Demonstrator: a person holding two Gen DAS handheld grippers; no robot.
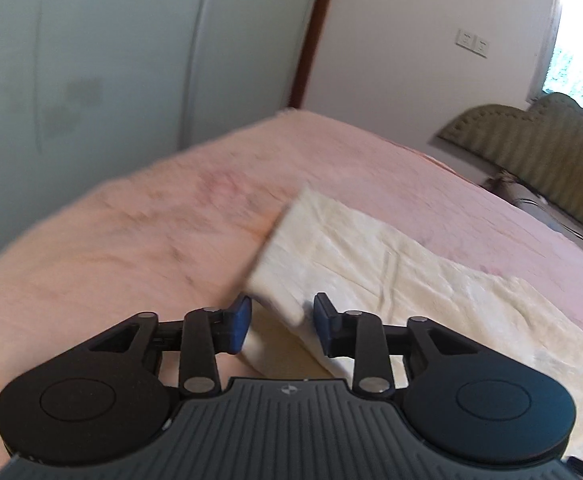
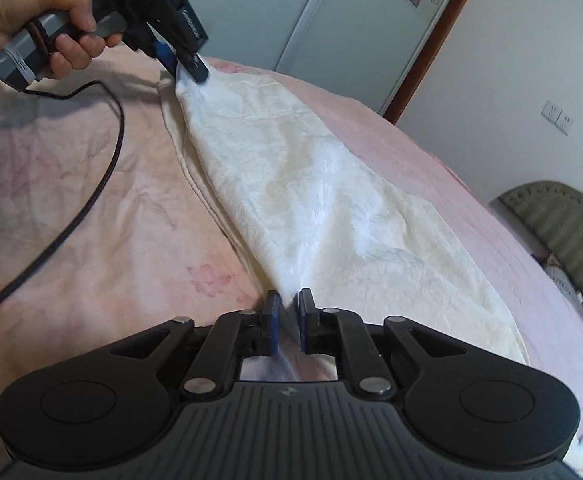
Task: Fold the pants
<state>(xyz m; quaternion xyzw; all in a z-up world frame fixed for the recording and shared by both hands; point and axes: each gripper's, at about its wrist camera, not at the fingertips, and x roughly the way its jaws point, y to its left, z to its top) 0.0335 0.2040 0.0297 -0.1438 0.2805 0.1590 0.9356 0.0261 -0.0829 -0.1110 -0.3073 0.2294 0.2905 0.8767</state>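
Observation:
Cream fluffy pants lie lengthwise on a pink bedspread. My right gripper is shut on the near end of the pants, with a pinched ridge of cloth between its blue pads. My left gripper appears at the far end in the right wrist view, held by a hand, its fingers at the far corner of the pants. In the left wrist view the left gripper has its jaws apart, with the corner of the pants lying between them, not clamped.
A black cable curves over the bedspread on the left. A green padded headboard stands at the right. Pale wardrobe doors and a wall with a socket stand behind the bed.

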